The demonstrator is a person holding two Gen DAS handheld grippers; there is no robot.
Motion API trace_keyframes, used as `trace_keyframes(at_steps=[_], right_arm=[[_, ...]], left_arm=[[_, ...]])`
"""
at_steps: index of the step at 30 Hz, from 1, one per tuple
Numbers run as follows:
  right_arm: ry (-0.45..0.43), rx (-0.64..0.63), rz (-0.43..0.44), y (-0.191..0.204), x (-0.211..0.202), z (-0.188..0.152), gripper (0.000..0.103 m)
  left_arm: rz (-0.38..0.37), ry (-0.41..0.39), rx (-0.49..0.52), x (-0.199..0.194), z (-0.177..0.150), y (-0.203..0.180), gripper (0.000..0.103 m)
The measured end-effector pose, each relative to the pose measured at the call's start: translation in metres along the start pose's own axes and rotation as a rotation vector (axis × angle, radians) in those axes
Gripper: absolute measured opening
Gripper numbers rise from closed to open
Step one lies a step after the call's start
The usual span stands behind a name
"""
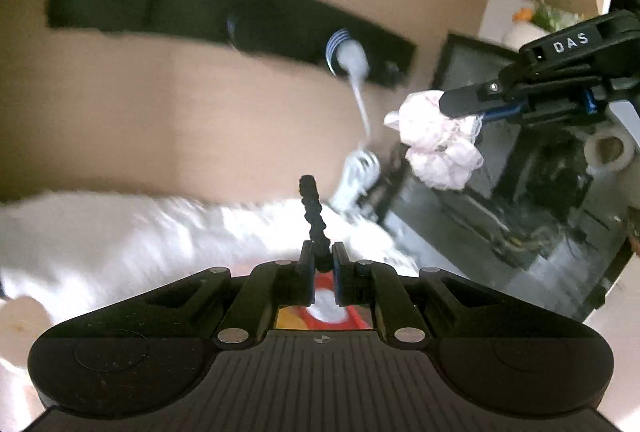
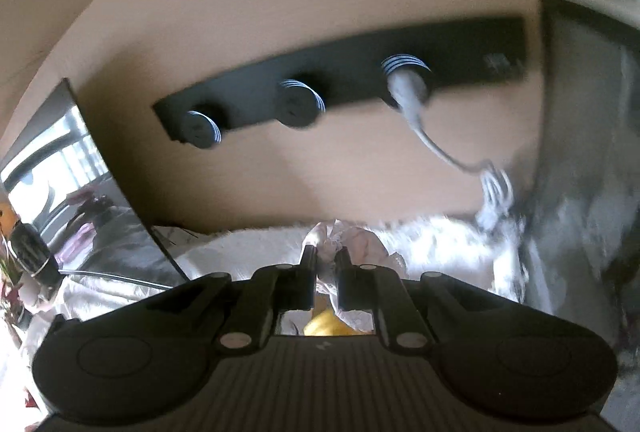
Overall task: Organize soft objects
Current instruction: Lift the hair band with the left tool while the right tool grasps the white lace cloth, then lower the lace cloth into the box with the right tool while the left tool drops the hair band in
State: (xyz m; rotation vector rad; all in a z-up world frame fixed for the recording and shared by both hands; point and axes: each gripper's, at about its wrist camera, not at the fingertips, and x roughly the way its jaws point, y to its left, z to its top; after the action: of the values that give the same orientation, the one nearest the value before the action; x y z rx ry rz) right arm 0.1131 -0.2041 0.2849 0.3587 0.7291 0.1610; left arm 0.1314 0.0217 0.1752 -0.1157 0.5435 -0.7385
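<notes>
Left tongs (image 1: 320,256) pressed together on a black braided hair tie (image 1: 313,210), its twisted loop standing up from the tips. Right tongs (image 2: 326,258) pinching a pale pink frilly scrunchie (image 2: 344,238), seen from the left camera as a ruffled bundle (image 1: 440,148) held in the air near the wall. Ahead on the beige wall, a long black hook rail (image 2: 360,72) with round ribbed pegs; on one peg (image 2: 404,70), a white cord-like item (image 2: 432,144) hanging down with a coiled end. The two other pegs (image 2: 298,100) bare.

Likely step in hand: hanging each soft loop on a free peg. Best done by approaching a bare peg squarely, opening the loop over the knob's front, then easing it back past the ribbed rim before releasing. Heavy motion blur here, so worth slowing near the rail. Scrunchie gripped as a bunch: hard to tell whether its opening is free.

Below, white fluffy fabric (image 1: 120,232). No clear container in view; nothing visibly stored besides the cord on the peg.
</notes>
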Motion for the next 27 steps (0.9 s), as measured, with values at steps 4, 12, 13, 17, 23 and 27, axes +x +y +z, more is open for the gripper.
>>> trace_keyframes(at_steps=[4, 12, 13, 17, 23, 27], right_arm=[[0.040, 0.046, 0.004, -0.024, 0.013, -0.019, 0.009], [0.137, 0.145, 0.103, -0.058, 0.084, -0.059, 0.009], [0.149, 0.154, 0.113, -0.060, 0.094, -0.063, 0.009], [0.214, 0.186, 0.133, -0.066, 0.139, -0.082, 0.009], [0.319, 0.226, 0.100, -0.084, 0.201, -0.109, 0.007], [0.318, 0.258, 0.094, -0.090, 0.211, -0.106, 0.006]], left_arm=[[-0.024, 0.072, -0.023, 0.037, -0.013, -0.003, 0.011], [0.069, 0.219, -0.139, 0.099, -0.052, 0.025, 0.012], [0.093, 0.245, -0.133, 0.105, -0.058, 0.027, 0.012], [0.084, 0.258, -0.152, 0.107, -0.068, 0.038, 0.012], [0.170, 0.272, -0.046, 0.097, -0.068, 0.023, 0.013], [0.199, 0.285, 0.020, 0.097, -0.068, 0.017, 0.013]])
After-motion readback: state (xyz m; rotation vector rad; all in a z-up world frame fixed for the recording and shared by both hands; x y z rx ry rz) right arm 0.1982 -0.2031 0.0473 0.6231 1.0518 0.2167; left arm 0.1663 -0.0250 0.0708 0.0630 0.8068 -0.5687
